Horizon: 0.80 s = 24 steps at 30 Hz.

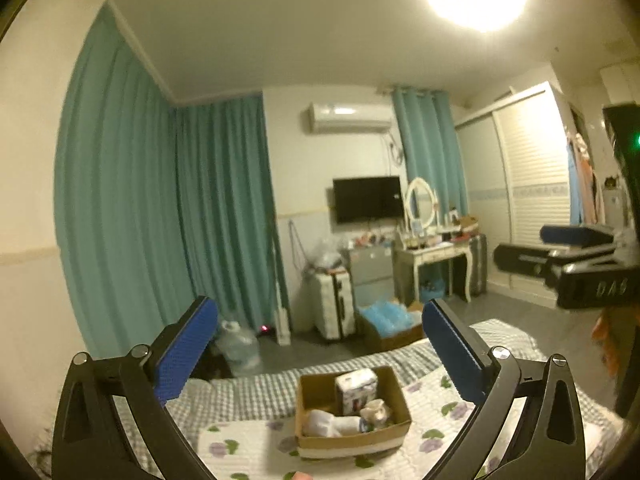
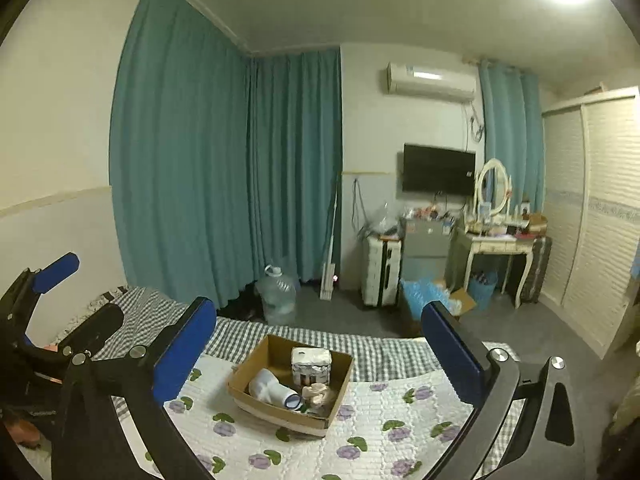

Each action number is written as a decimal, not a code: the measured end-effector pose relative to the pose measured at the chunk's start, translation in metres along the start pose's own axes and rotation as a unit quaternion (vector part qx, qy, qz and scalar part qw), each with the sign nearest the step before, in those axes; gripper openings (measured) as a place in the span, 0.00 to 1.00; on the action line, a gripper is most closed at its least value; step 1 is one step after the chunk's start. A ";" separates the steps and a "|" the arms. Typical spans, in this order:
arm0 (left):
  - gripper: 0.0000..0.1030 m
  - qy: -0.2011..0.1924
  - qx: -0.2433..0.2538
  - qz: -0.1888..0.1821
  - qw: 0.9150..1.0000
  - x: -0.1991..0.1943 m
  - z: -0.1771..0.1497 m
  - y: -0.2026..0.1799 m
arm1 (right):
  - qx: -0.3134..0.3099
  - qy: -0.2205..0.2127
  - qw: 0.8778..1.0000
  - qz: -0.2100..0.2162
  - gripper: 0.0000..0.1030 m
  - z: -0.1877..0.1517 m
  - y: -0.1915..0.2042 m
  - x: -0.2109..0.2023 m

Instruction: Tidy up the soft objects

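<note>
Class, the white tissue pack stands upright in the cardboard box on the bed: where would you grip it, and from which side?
Grip the tissue pack near its top, coming from above: it stands taller than the cardboard box walls, which block its lower sides.

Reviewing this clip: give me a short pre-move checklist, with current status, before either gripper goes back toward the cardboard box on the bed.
1. Left gripper empty, jaws wide open: ok.
2. Right gripper empty, jaws wide open: ok.
3. Cardboard box resting flat on the floral quilt: ok.
4. Box contents inside the walls: tissue pack upright, white rolled cloth lying down, small plush toy beside it: ok.
5. Soft items left loose on the quilt near the box: none seen, but the grippers hide parts of the bed: cannot tell.
6. Both grippers clear of the box: ok.
</note>
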<state>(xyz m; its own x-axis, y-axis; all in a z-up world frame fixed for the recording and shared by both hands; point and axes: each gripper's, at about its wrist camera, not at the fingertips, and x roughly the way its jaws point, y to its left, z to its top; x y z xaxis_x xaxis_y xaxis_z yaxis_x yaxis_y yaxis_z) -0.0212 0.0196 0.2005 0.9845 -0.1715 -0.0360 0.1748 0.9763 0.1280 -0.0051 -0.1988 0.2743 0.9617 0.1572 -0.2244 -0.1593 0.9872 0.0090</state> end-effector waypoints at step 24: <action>1.00 0.078 -0.071 0.052 0.993 0.028 -0.190 0.017 | 0.062 0.030 0.998 0.008 1.00 -0.222 0.015 0.076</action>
<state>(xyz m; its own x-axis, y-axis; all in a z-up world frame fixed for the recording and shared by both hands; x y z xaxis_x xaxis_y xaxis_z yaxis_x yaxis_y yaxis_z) 0.0068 0.0561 0.0136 0.9812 -0.0578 -0.1844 0.0583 0.9983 -0.0025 0.0166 -0.1785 0.0407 0.9436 0.1739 -0.2818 -0.1411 0.9811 0.1326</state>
